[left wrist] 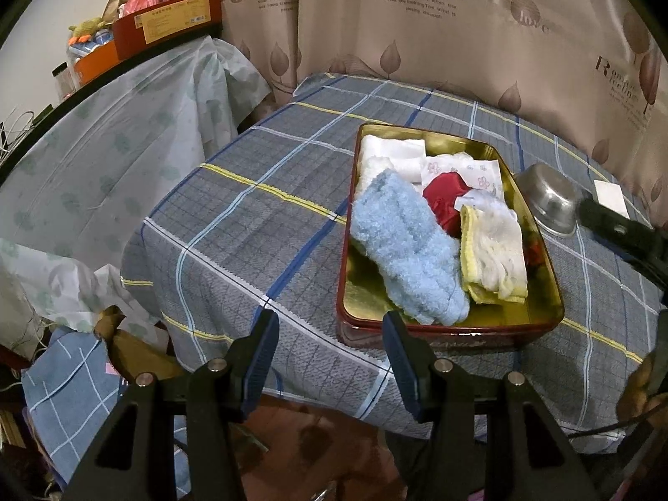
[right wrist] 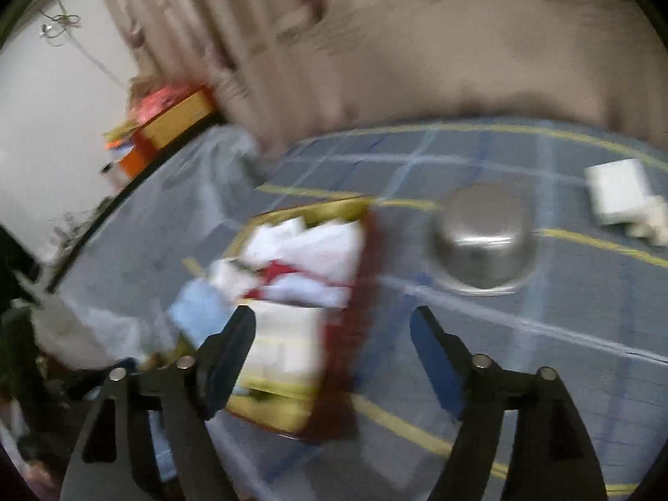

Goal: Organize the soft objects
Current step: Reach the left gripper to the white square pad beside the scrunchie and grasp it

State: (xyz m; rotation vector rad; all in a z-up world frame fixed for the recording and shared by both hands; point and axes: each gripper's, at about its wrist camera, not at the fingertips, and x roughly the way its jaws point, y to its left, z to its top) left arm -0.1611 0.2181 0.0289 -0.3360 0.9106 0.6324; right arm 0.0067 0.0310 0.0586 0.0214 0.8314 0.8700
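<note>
Tin: your red-walled, gold-lined rectangular tin [left wrist: 455,327] holds a fluffy light-blue sock [left wrist: 407,250] and a yellow-edged white cloth [left wrist: 497,256].
Left gripper [left wrist: 330,325]: fingers released, empty.
Right gripper [right wrist: 332,321]: fingers released, empty.

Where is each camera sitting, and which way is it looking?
Left wrist: sits on the left gripper, near the table's corner, looking across the plaid tablecloth at the tin of soft things; its own open fingers show, and the other gripper's dark arm at the right edge.
Right wrist: sits on the right gripper, blurred, looking over the tin's right side toward the upside-down steel bowl; its own open fingers show.
Both share the tin, blue fuzzy sock, bowl, tablecloth and curtain.
</note>
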